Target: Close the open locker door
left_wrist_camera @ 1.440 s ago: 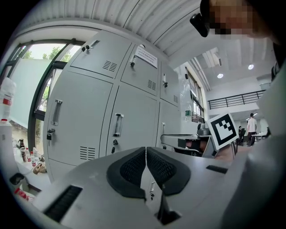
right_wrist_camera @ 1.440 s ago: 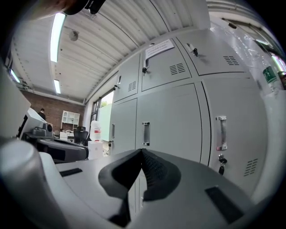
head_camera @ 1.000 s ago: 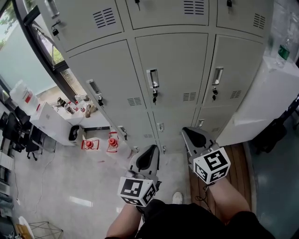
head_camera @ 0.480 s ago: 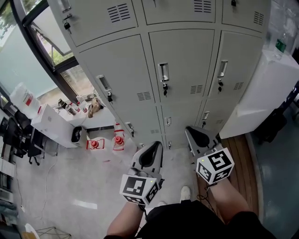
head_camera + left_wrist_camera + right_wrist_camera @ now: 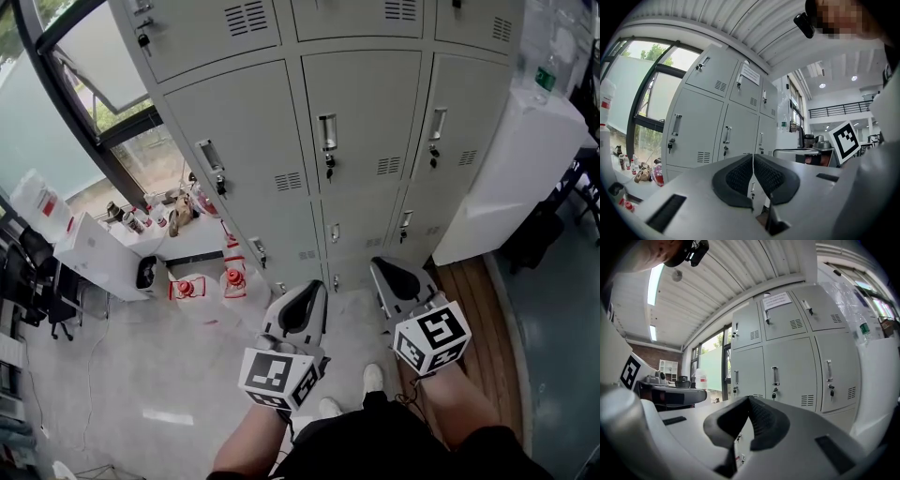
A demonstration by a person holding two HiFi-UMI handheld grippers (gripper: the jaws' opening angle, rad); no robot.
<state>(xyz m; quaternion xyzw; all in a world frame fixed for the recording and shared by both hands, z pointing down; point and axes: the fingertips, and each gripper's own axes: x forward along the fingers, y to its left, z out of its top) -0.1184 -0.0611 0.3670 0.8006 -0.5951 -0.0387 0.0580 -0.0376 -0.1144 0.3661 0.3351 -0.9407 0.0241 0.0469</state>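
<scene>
Left gripper (image 5: 302, 298): jaws pressed together, empty | right gripper (image 5: 394, 274): jaws pressed together, empty | lockers (image 5: 361, 112): grey, ahead, untouched

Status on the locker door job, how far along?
Done, apparently: every locker door in view sits flush, and no open one shows. In hand: nothing. The left tongs and right tongs are shut, empty and touching nothing. Left: probably nothing, unless an open door lies outside these views.
</scene>
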